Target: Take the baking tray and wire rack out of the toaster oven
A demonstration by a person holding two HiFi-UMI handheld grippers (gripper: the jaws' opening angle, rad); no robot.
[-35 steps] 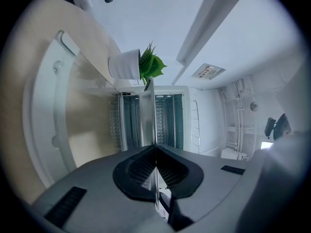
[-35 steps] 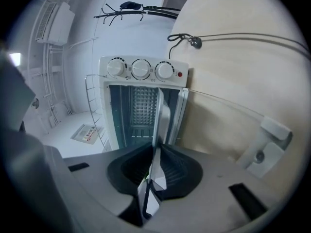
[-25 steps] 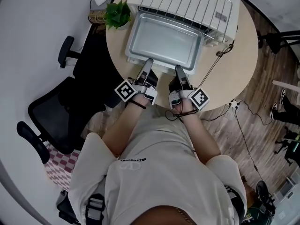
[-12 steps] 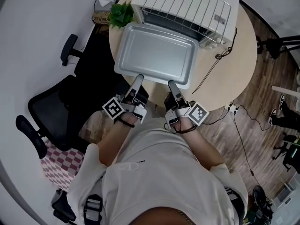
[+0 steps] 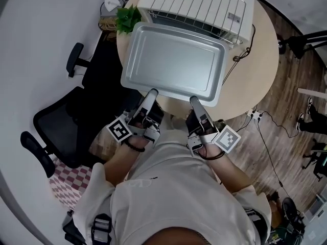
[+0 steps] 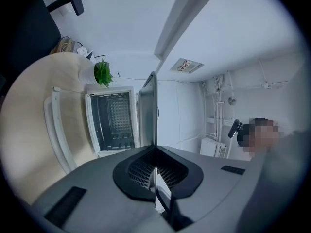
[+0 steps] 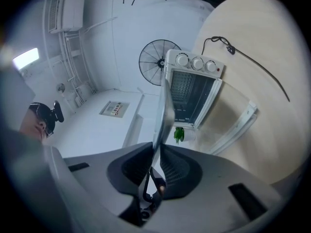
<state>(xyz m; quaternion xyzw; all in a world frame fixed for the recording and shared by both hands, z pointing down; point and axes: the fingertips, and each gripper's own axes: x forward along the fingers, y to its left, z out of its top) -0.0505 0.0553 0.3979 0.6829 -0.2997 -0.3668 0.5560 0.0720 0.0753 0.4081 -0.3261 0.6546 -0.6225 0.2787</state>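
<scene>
The silver baking tray [image 5: 173, 63] hangs level in the air in front of the white toaster oven [image 5: 196, 4], held by its near rim. My left gripper [image 5: 152, 93] is shut on the rim's left part and my right gripper [image 5: 195, 102] on its right part. In the left gripper view the tray [image 6: 148, 110] runs edge-on out of the pinched jaws [image 6: 155, 166]. The right gripper view shows the same tray [image 7: 165, 115] clamped between the pads [image 7: 156, 165]. The oven [image 6: 112, 120] stands open and dark, with a grid pattern inside. I cannot make out the wire rack.
The oven sits on a round beige table [image 5: 255, 60], with its door [image 6: 56, 130] folded down. A small green plant [image 5: 127, 17] stands at the oven's left. A black cable [image 7: 248, 57] trails over the tabletop. A black office chair [image 5: 66, 121] is left of me.
The tray has come off the oven's lowered door, rising and drawing toward me. Both grippers rose with it and kept their grip.
</scene>
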